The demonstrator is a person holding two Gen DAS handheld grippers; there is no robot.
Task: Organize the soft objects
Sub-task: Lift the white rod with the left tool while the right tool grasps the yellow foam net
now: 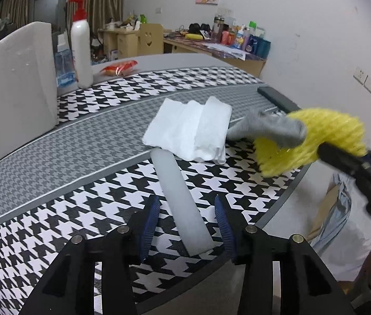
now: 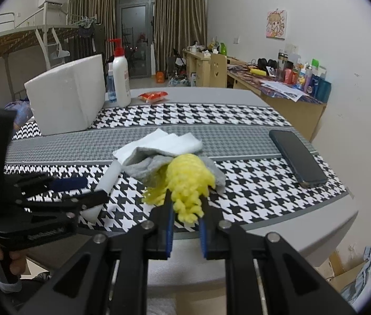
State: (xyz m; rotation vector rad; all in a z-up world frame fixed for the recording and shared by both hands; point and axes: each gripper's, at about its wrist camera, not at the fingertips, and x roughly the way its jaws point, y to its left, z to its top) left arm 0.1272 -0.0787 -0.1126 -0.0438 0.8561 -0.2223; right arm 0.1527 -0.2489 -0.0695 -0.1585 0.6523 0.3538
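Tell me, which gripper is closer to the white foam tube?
Left. The left gripper hangs open right over the white foam tube, fingers either side. The right gripper is off beside it, shut on the yellow foam net.

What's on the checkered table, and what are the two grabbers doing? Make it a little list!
table: checkered cloth
right gripper: shut on yellow foam net
grey cloth: draped over the net
left gripper: open, white foam stick between its fingers, not squeezed
white folded cloth: lying flat
phone: near the table's right edge
lotion bottle: upright at the back
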